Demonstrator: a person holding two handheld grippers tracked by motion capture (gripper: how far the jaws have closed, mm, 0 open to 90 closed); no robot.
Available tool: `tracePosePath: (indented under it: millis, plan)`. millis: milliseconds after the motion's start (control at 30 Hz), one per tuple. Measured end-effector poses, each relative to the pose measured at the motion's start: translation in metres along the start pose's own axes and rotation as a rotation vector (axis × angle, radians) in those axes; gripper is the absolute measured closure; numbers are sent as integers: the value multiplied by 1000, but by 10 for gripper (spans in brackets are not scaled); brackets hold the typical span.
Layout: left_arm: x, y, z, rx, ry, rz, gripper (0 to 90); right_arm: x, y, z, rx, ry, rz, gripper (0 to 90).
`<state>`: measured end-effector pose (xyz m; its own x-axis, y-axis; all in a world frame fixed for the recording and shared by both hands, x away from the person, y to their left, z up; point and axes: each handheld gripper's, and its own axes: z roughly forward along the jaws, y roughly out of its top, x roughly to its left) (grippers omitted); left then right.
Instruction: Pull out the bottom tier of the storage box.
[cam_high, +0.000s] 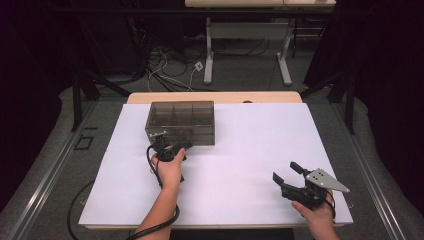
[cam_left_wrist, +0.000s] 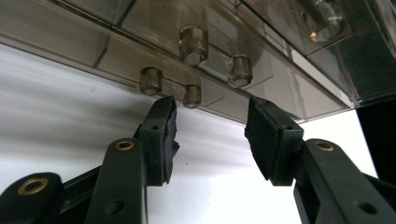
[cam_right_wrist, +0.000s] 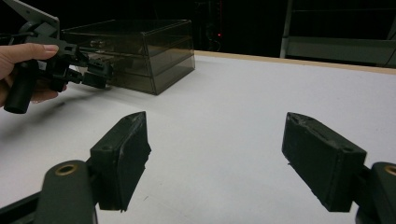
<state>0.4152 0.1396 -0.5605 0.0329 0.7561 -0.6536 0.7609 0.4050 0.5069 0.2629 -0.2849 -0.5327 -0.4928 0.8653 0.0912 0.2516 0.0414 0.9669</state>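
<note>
A smoky see-through drawer box (cam_high: 181, 120) stands at the back left of the white table top (cam_high: 250, 145). My left gripper (cam_high: 175, 144) points at its front face, held by a hand. In the left gripper view the jaws (cam_left_wrist: 210, 105) stand apart just below the box's (cam_left_wrist: 70, 32) bottom edge. Nothing lies between the pads. Several small clear drawer knobs (cam_left_wrist: 193, 44) sit just above them, the lowest knob (cam_left_wrist: 192, 95) close to the left pad's tip. My right gripper (cam_high: 285, 171) hovers open over the front right of the table, wide apart (cam_right_wrist: 215, 119) and holding nothing. The right gripper view shows the box (cam_right_wrist: 140, 46) and the left gripper (cam_right_wrist: 105, 70) at its front.
A black cable (cam_high: 150, 227) trails from the left gripper over the table's front edge. Behind the table a strip of wood (cam_high: 215, 97) shows, then floor cables (cam_high: 165, 70) and the white legs of another table (cam_high: 209, 55). Dark curtains close both sides.
</note>
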Motion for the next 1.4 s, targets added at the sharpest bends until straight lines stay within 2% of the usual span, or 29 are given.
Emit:
tracePosePath:
  millis: [67,233,367,400,500,533,800,933,1000,1400]
  plan:
    - [0,0,0,0,7,6,531,0,0,0,0,0,0,225]
    - [-3,-1,1,6,18,-14,545,0,0,0,-2,1,-1,225]
    - [-1,-2,2,13,7,-25,547,0,0,0,-4,3,1,225]
    - [0,-2,3,12,3,-40,548,0,0,0,-2,4,-2,225]
    - [0,-2,4,9,9,-39,553,0,0,0,-2,4,-1,224]
    - [0,-2,5,12,-1,-42,553,0,0,0,-1,6,-1,225]
    - [-1,-3,10,4,4,-69,570,0,0,0,-2,7,-1,225]
    - [0,-4,12,-10,11,-63,594,0,0,0,-1,11,6,225]
    - [1,-5,13,-16,3,-78,603,0,0,0,-2,11,2,224]
    - [5,-7,14,-36,15,-92,689,0,0,0,-1,14,2,224]
